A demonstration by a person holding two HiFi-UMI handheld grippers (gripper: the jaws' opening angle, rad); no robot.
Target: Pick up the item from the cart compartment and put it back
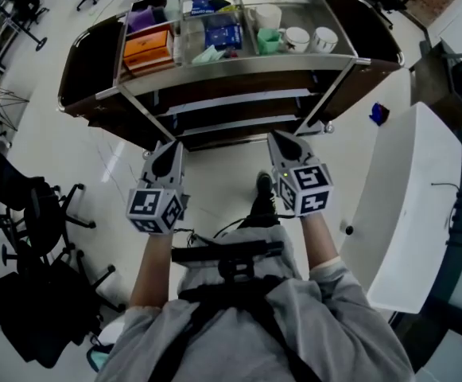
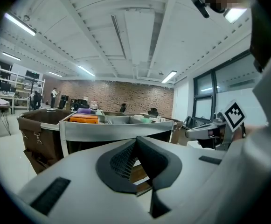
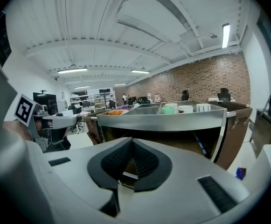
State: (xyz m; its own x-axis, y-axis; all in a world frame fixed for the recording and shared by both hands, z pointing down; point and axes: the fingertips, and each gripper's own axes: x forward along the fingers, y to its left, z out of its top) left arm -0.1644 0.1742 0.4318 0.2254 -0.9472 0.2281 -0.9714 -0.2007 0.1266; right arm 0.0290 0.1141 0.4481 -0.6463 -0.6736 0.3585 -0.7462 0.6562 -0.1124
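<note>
A steel cart (image 1: 238, 64) stands in front of me, its top tray split into compartments. The left one holds an orange box (image 1: 147, 46) and a purple item (image 1: 141, 18). Blue packets (image 1: 223, 32) lie in the middle compartments. A green cup (image 1: 268, 40) and white cups (image 1: 310, 38) stand at the right. My left gripper (image 1: 169, 151) and right gripper (image 1: 281, 140) hover side by side short of the cart's near edge, both shut with nothing in them. The left gripper view shows the shut left gripper (image 2: 136, 141) below the orange box (image 2: 84, 119). The right gripper (image 3: 132, 143) points at the cart's front rail (image 3: 163, 120).
Dark brown bags (image 1: 87, 70) hang on both ends of the cart. A white table (image 1: 409, 205) stands close at my right, and black office chairs (image 1: 48, 213) at my left. A small blue object (image 1: 378, 114) lies on the floor near the cart's right end.
</note>
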